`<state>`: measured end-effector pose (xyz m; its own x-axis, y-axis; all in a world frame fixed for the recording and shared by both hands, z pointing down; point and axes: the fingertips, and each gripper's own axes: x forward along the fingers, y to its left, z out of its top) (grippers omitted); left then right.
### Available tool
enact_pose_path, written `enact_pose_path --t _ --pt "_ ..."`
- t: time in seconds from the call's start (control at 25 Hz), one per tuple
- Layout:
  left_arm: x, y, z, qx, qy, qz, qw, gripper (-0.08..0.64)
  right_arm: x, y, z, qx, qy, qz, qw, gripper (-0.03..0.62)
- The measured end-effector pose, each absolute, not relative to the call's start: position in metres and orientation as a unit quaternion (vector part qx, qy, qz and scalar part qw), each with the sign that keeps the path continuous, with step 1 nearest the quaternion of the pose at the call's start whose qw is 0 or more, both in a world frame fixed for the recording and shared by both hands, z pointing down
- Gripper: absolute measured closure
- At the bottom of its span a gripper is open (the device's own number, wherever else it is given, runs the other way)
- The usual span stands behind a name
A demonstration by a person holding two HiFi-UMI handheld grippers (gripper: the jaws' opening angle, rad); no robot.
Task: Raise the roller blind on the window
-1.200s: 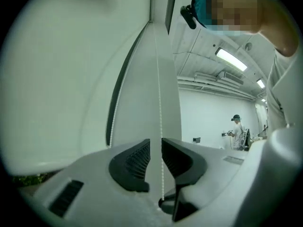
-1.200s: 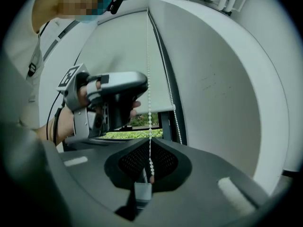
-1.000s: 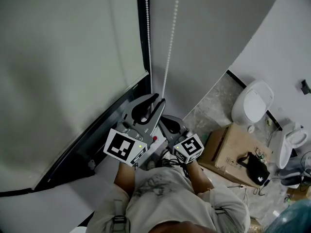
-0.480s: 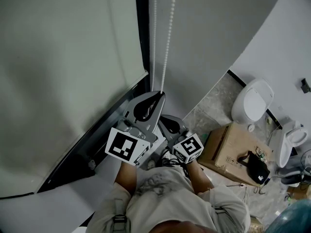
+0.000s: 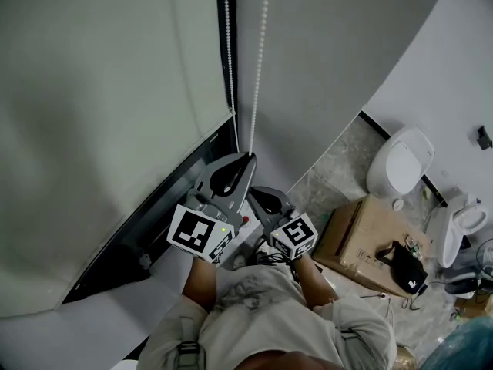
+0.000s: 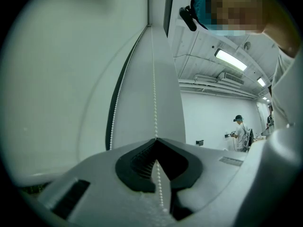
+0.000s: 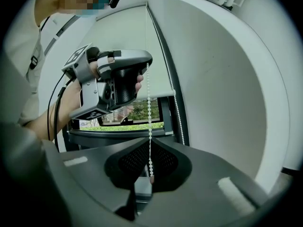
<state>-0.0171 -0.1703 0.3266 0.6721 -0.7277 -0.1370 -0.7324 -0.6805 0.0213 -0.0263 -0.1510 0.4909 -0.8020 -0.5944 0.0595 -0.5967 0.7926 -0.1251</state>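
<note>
The pale roller blind (image 5: pixel 100 106) hangs over the window at the left, with its bottom edge above the dark sill (image 5: pixel 166 206). Two strands of its white bead chain (image 5: pixel 259 52) drop along the black frame. In the head view my left gripper (image 5: pixel 246 159) is shut on the right strand. My right gripper (image 5: pixel 253 193) sits just below it, shut on the same strand. In the left gripper view the bead chain (image 6: pixel 154 108) runs straight up from the shut jaws. The right gripper view shows the bead chain (image 7: pixel 148 108) strung from the left gripper (image 7: pixel 118 79) down into the right one.
A strip of window (image 7: pixel 137 115) with greenery shows under the blind. On the floor at the right stand a white toilet (image 5: pixel 400 164), a cardboard box (image 5: pixel 362 233) with a black bag (image 5: pixel 404 267) on it, and another toilet (image 5: pixel 456 228). A person (image 6: pixel 239 130) stands far off.
The two chain strands have swung sideways and back. My right gripper has edged a little left under the left one. Both grips hold as before.
</note>
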Motion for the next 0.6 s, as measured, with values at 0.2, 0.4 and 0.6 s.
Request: enact_pose_path --t 0.2,0.4,0.6 --pt "-0.014 -0.168 0.348 -0.915 0.4 0.055 -0.001 0.551 -0.025 -0.147 0.511 0.313 -0.946 0.083 0.024 0.577" --pt "-0.013 -0.169 0.375 -0.914 0.402 0.043 -0.029 0.551 -0.024 -0.146 0.539 0.31 -0.944 0.103 0.04 0.577" --pt "-0.01 -0.168 0.398 -0.913 0.404 0.029 -0.045 0.551 -0.024 -0.143 0.564 0.303 -0.943 0.123 0.053 0.577"
